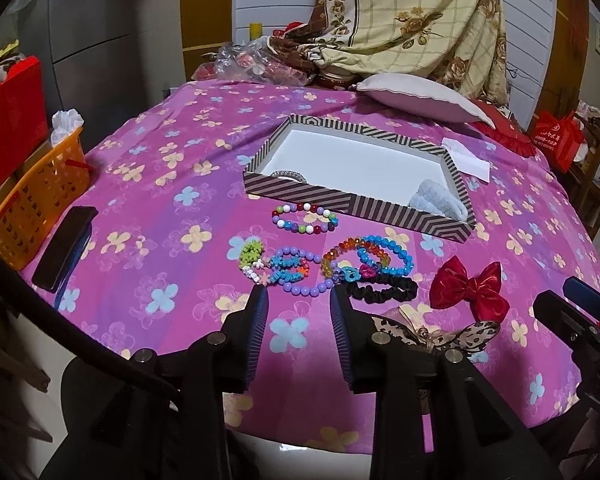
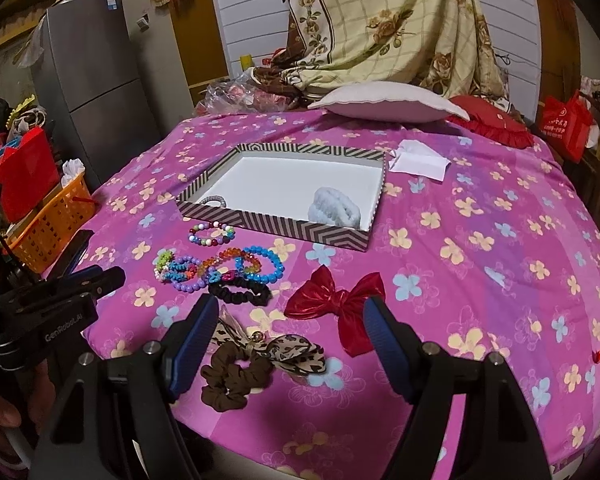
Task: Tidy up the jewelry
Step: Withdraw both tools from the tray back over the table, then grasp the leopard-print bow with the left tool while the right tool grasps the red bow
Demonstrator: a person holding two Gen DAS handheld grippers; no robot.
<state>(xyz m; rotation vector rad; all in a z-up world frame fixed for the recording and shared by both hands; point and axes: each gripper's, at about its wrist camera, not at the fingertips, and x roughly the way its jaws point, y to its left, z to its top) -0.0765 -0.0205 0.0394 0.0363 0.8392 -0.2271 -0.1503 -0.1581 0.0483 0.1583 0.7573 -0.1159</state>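
Observation:
A striped box [image 1: 300, 194] [image 2: 268, 227] lies on the pink flowered cover, holding a light blue scrunchie [image 1: 440, 200] [image 2: 334, 210] and a grey hair tie [image 1: 290, 176] [image 2: 214, 201]. In front of it lie several bead bracelets [image 1: 304, 218] [image 2: 220, 266], a black scrunchie [image 1: 382, 290] [image 2: 240, 294], a red bow [image 1: 470, 288] [image 2: 340, 304], a leopard bow [image 1: 440, 334] [image 2: 296, 354] and a brown scrunchie [image 2: 230, 378]. My left gripper [image 1: 299, 296] is open and empty just before the purple bracelet [image 1: 308, 288]. My right gripper [image 2: 290, 312] is open wide and empty over the bows.
An orange basket [image 1: 36, 200] [image 2: 50, 224] and a dark phone [image 1: 64, 246] sit at the left edge. A pillow [image 1: 424, 96] [image 2: 392, 102], a white folded paper [image 1: 466, 158] [image 2: 420, 162] and a red cushion [image 2: 492, 124] lie behind the box. A fridge [image 2: 96, 92] stands at the left.

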